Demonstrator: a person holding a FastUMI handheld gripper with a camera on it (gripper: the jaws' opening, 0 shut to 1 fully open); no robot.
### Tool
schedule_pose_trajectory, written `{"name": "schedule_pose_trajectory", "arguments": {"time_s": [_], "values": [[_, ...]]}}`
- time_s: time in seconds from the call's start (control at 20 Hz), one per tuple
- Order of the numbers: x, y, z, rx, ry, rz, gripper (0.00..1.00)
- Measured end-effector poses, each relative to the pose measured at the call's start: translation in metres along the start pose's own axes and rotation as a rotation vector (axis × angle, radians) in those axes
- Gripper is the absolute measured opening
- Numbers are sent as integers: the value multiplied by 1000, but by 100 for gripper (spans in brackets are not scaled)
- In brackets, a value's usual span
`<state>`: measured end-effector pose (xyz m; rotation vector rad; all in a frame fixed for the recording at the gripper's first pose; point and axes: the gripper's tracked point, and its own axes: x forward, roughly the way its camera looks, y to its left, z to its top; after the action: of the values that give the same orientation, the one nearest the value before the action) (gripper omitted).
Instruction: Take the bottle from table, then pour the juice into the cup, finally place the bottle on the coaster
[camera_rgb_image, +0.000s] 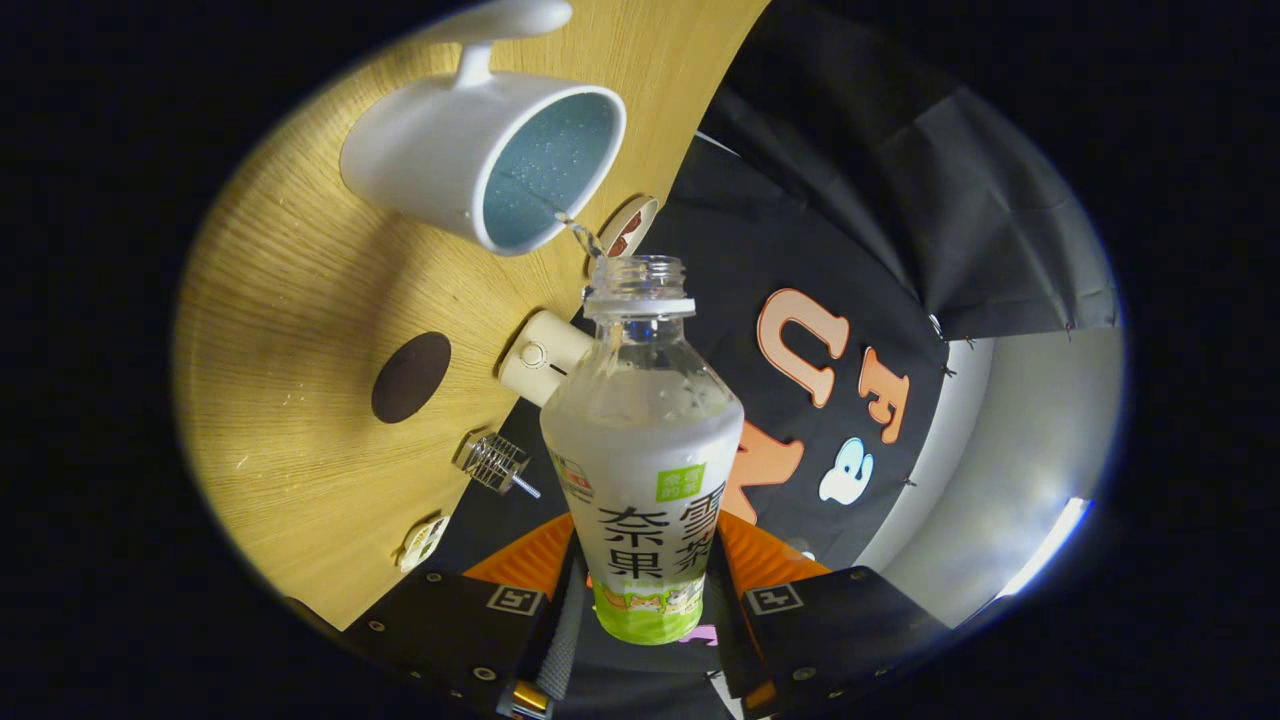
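My hand-held gripper (645, 590) clamps the bottle (642, 450), tilted so juice (583, 235) streams into the upper-left cup (480, 150); coaster (411, 376) waits mid-left

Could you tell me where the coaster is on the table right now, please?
In the gripper view, the dark round coaster lies bare on the wooden table, beyond the fingers, apart from the white cup and the bottle the gripper holds.

A light wood-grain table (300, 300) takes up one side of the scene. Beyond the table's edge hangs the booth's wall of black cloth (850, 180), creased in folds. Past the cloth lies a pale grey surface (1020, 450) with a bright strip of light (1050, 545) at its far end.
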<state>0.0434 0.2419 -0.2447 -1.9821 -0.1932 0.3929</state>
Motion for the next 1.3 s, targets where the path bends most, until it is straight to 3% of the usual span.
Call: {"name": "schedule_pose_trajectory", "arguments": {"time_s": [0.8,1.3], "values": [[3,-20,18,-126,-66,-38,58],[-1,-10,26,-144,-88,-11,59]]}}
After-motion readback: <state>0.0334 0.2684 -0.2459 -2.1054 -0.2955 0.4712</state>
